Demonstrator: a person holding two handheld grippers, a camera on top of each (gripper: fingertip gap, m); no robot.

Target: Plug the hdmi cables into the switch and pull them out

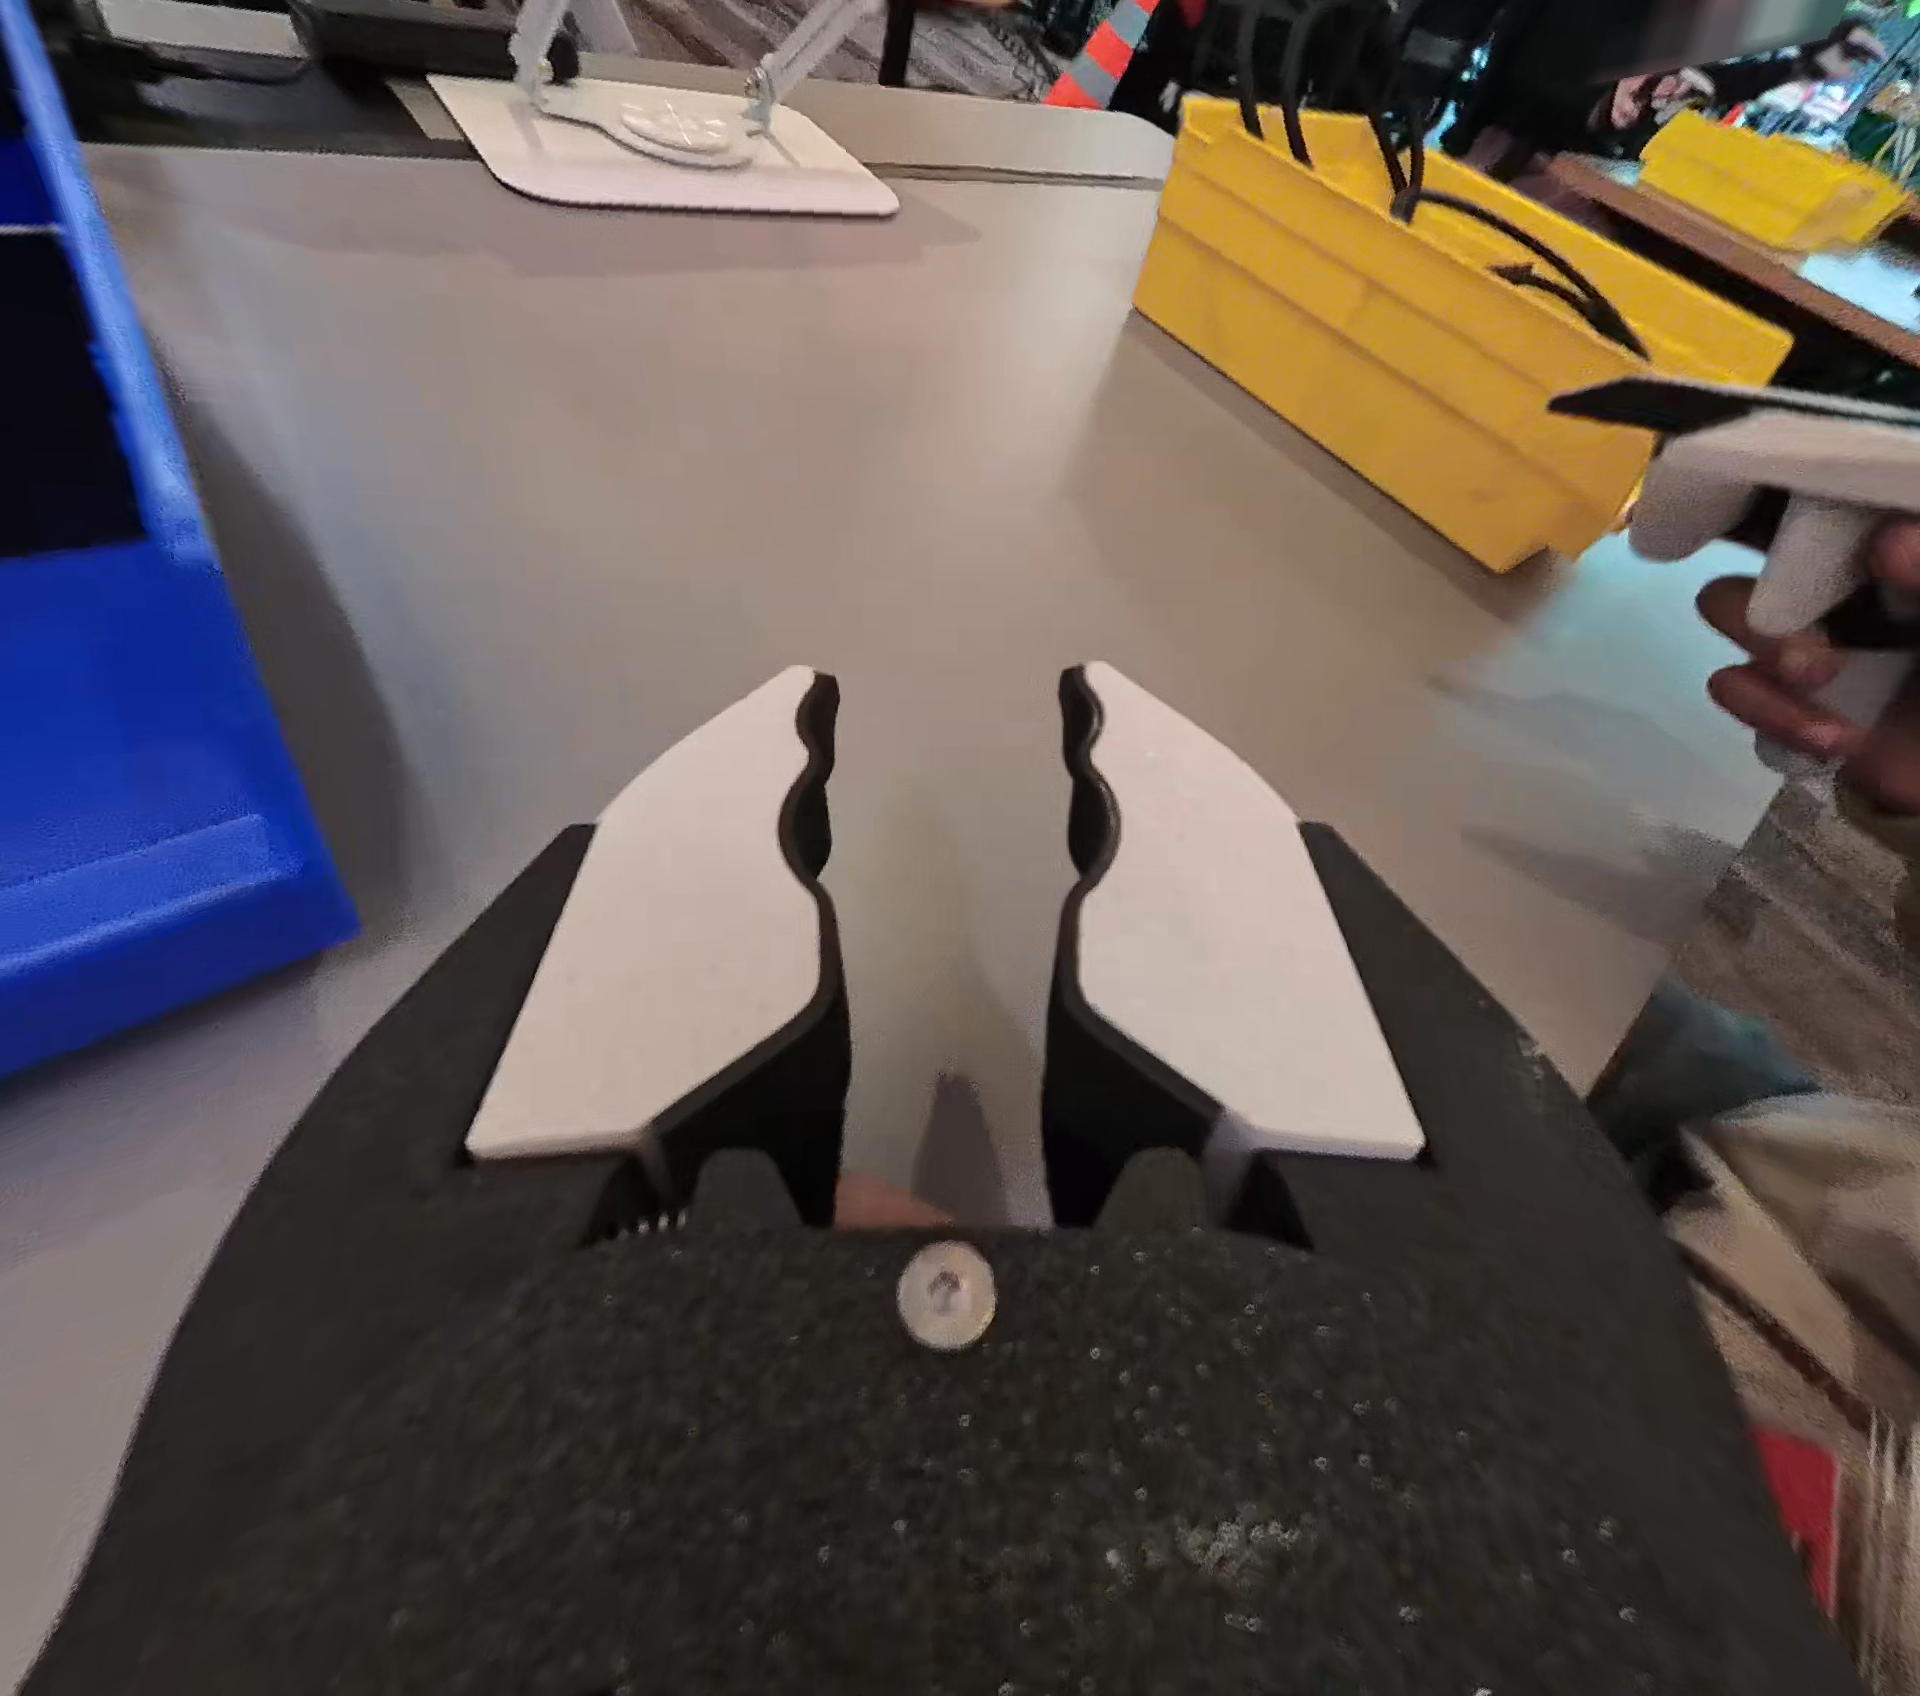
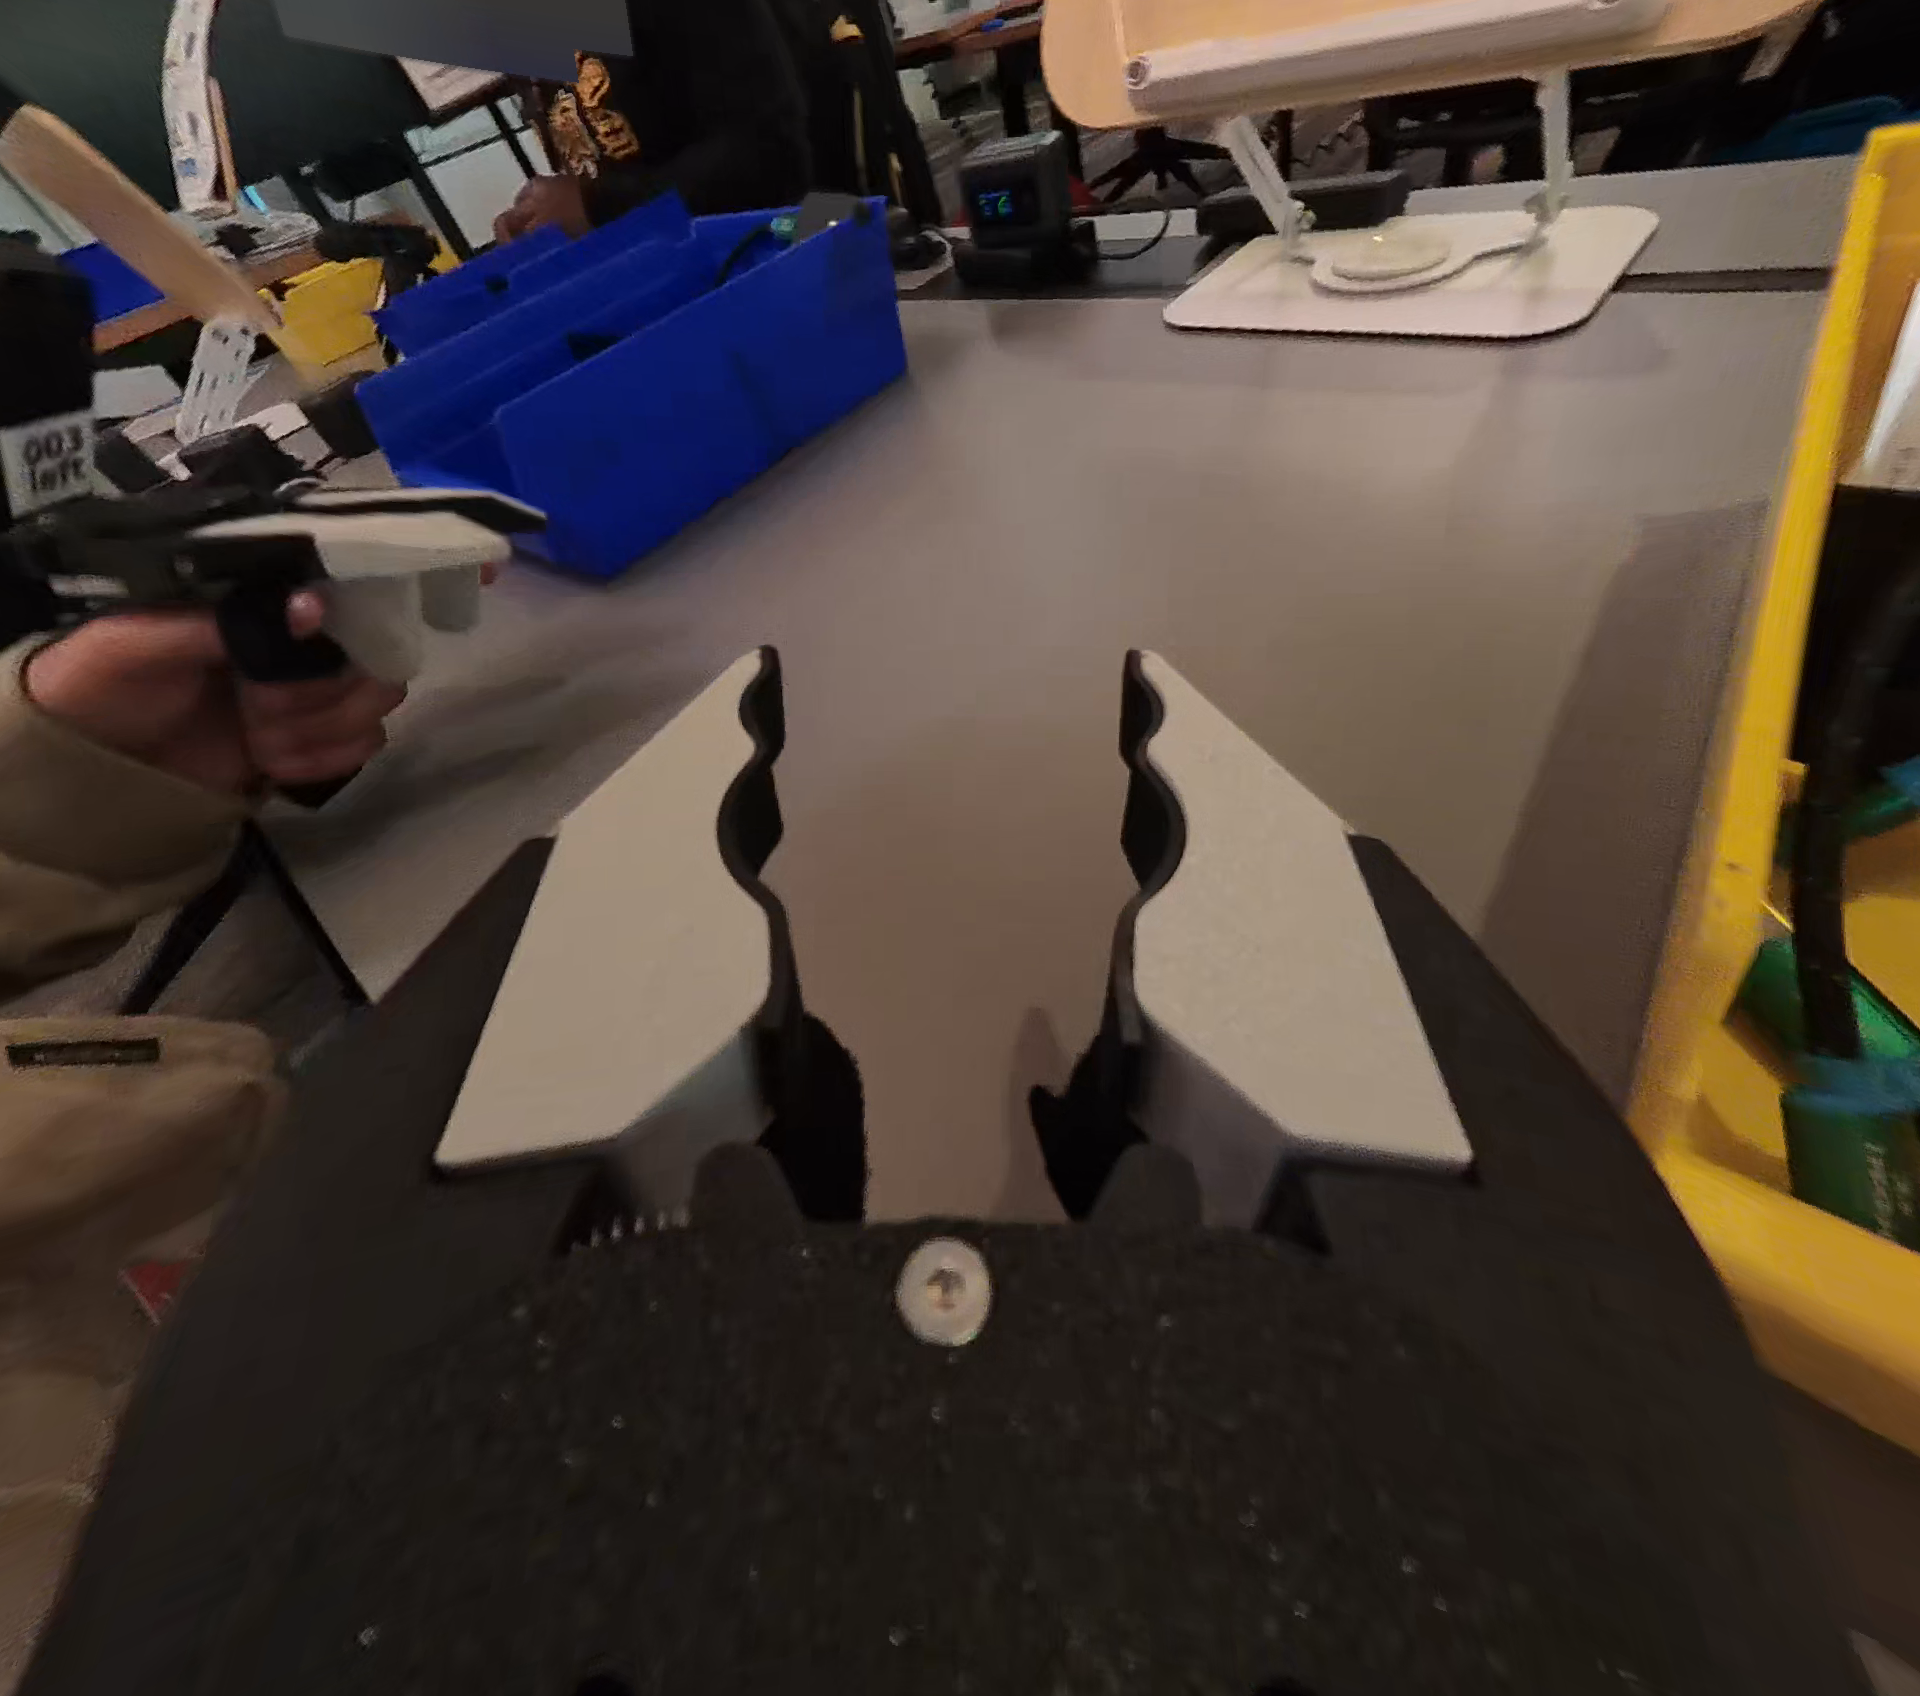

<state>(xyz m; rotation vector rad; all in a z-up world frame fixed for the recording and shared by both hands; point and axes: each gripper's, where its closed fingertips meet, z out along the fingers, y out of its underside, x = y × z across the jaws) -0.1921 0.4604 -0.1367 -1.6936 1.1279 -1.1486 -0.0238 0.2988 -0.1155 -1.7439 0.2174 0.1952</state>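
Two pairs of white, wavy-edged tongs, left (image 1: 948,690) and right (image 2: 948,670), hang apart and empty over a smooth grey table (image 1: 644,441). Black HDMI cables (image 1: 1558,280) trail from a yellow plastic bin (image 1: 1382,358) at upper right; no switch is visible. A clean start likely means gripping a cable squarely by its rigid plug, not its limp cord.

Bright, even overhead light across the grey bench (image 1: 623,420), soft shadows pooling beside the blue bin (image 1: 156,659). Wide-angle bending stretches the edges, motion blur smears the far hand (image 1: 1797,690), and the background runs soft.
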